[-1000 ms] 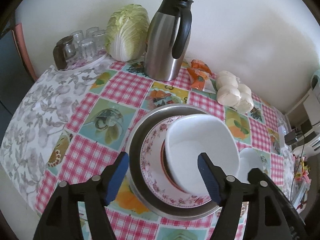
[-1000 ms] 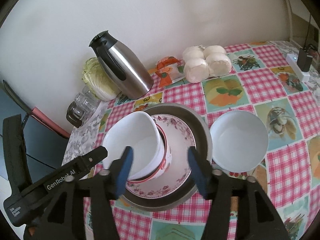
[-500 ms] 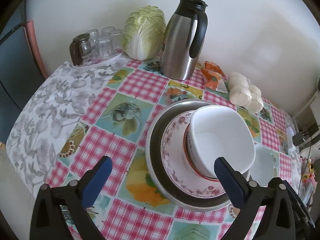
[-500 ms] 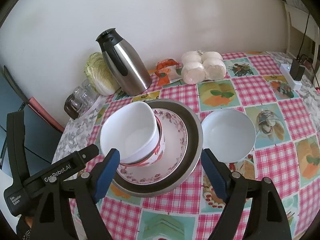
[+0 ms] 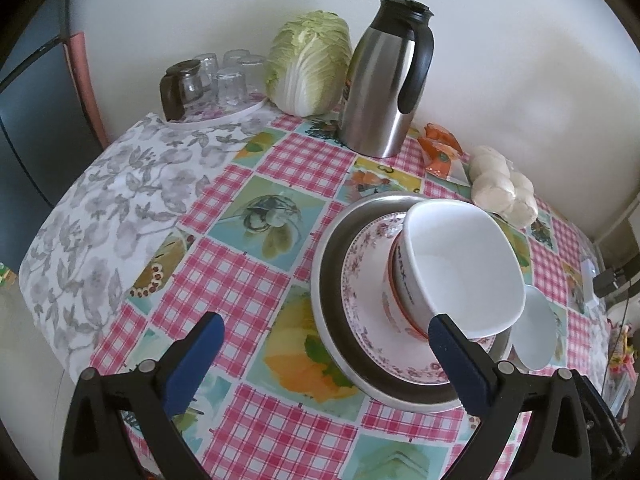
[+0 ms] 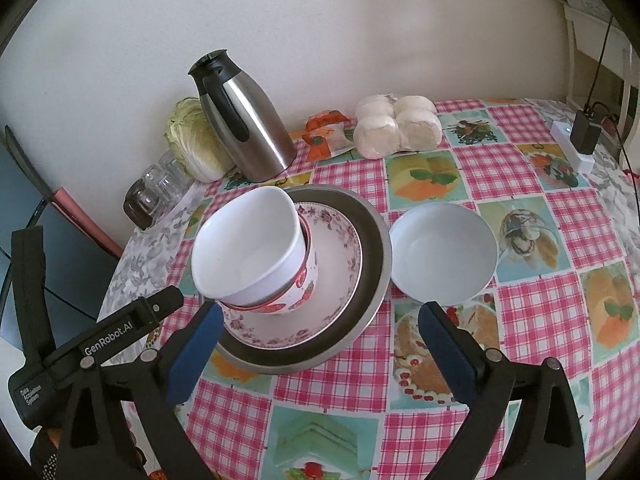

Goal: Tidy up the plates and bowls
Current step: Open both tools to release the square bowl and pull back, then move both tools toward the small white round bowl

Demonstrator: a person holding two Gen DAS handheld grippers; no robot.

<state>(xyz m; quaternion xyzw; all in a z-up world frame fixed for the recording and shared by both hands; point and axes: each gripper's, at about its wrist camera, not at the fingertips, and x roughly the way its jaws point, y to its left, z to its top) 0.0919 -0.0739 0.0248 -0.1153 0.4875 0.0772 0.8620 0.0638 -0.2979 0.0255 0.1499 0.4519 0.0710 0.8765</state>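
The tabletop [image 6: 500, 168], under a checked cloth, carries everything. On it sits a metal pan [image 6: 372, 252], with a floral plate [image 6: 340, 248] inside it, then a red-patterned bowl [image 6: 300, 292] on the plate, and a white bowl [image 6: 248, 256] nested in that one, tilted so its mouth leans toward the cameras instead of sitting level. A second white bowl, the loose bowl [image 6: 444, 252], stands on the cloth just beside the pan, on its right in the right wrist view. Behind are a steel jug [image 6: 244, 132], a cabbage [image 5: 308, 64], some buns [image 6: 396, 124] and upturned glasses [image 5: 228, 80]. The left tool [image 5: 322, 340] hangs wide, nothing between its pads, over the pan's near-left edge. The right tool [image 6: 318, 328] has its jaws opening, nearly full, also empty, above the pan's near rim. The main risk, I judge, is the tilted white bowl: it rests crooked in the one below, so a knock from either tool, or the loose bowl dropped into it, could tip it out or rock the stack. A tool pad catching the pan's rim could shove the pile across the slick cloth. The loose bowl's smooth rim may also slip from a shallow pinch.
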